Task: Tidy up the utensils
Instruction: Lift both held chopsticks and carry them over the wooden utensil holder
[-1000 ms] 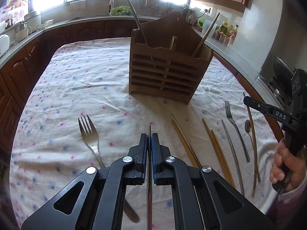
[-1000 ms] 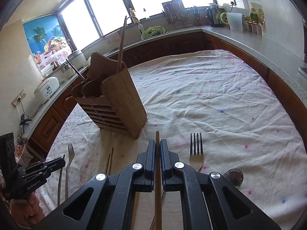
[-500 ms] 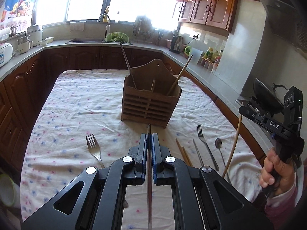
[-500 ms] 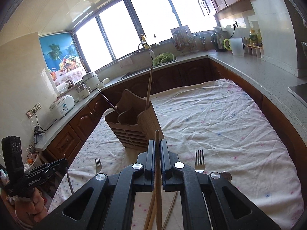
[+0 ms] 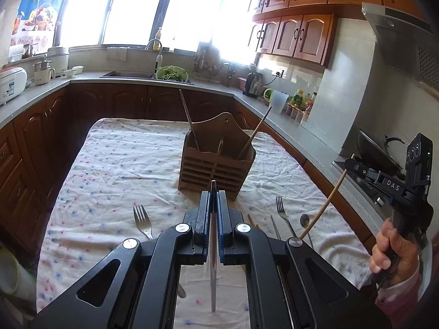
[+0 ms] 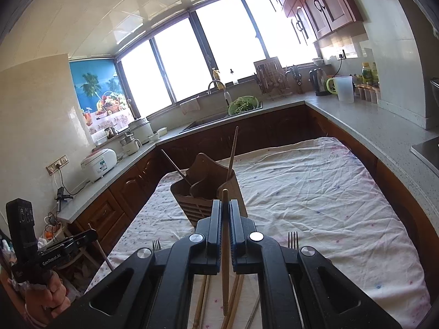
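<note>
Each gripper was clenched on 1 utensil, held above the surface: left gripper point(image 5: 213, 192) grasping a metal chopstick point(image 5: 213, 260), right gripper point(image 6: 225, 205) a wooden chopstick point(image 6: 225, 260), both aimed toward the wooden holder point(image 5: 216, 161) for dropping in.

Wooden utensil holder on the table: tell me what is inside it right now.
The wooden holder has a metal chopstick leaning left and a wooden chopstick leaning right, both sticking out the top. A third short handle shows near the middle divider. Their lower ends are hidden behind the slatted front.

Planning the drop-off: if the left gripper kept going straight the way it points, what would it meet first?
Probably the wooden utensil holder, at its slatted front; the left gripper clamps a metal chopstick. Depth is uncertain.
</note>
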`<action>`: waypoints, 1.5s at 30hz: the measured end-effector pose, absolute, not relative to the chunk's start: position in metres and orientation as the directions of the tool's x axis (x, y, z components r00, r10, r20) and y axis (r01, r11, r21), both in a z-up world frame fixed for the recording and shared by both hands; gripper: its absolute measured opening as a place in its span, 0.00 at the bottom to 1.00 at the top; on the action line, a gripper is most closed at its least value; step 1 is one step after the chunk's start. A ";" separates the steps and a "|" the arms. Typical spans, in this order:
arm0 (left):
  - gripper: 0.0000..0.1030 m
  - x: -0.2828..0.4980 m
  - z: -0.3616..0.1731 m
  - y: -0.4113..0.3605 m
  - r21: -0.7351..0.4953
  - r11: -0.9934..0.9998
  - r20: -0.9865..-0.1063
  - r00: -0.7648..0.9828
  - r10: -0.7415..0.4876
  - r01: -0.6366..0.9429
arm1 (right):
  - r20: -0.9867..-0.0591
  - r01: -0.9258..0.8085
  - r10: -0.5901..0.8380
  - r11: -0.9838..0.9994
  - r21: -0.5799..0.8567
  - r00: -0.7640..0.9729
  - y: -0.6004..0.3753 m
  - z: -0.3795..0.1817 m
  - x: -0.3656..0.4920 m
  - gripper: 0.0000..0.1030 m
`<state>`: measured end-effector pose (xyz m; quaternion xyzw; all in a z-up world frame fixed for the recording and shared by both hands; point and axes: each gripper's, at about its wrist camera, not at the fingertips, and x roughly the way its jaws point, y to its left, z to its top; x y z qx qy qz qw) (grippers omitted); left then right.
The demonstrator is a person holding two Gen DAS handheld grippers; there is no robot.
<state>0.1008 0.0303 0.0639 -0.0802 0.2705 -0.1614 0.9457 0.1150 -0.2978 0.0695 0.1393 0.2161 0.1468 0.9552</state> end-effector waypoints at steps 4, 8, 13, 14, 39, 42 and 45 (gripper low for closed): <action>0.03 0.100 0.067 0.032 -0.239 0.936 -0.476 0.808 -0.346 0.260 | -0.365 -0.223 0.342 0.917 0.330 0.866 -0.298 0.071 0.114 0.05; 0.03 0.102 0.069 0.034 -0.243 0.936 -0.466 0.815 -0.343 0.256 | -0.362 -0.227 0.344 0.917 0.328 0.866 -0.296 0.073 0.114 0.05; 0.03 0.104 0.075 0.037 -0.247 0.936 -0.446 0.828 -0.340 0.251 | -0.357 -0.235 0.349 0.916 0.325 0.866 -0.292 0.076 0.119 0.05; 0.03 0.106 0.076 0.038 -0.248 0.936 -0.443 0.830 -0.339 0.250 | -0.356 -0.236 0.350 0.916 0.325 0.867 -0.291 0.077 0.121 0.05; 0.03 0.210 0.164 0.051 -0.221 0.940 -0.214 0.928 -0.306 0.259 | -0.189 -0.261 0.326 0.917 0.303 0.926 -0.265 0.153 0.211 0.05; 0.03 0.232 0.173 0.050 -0.224 0.941 -0.182 0.937 -0.297 0.255 | -0.158 -0.250 0.306 0.922 0.296 0.939 -0.262 0.161 0.226 0.05; 0.03 0.254 0.174 0.048 -0.241 0.939 -0.155 0.945 -0.287 0.246 | -0.144 -0.238 0.287 0.928 0.287 0.947 -0.259 0.163 0.241 0.05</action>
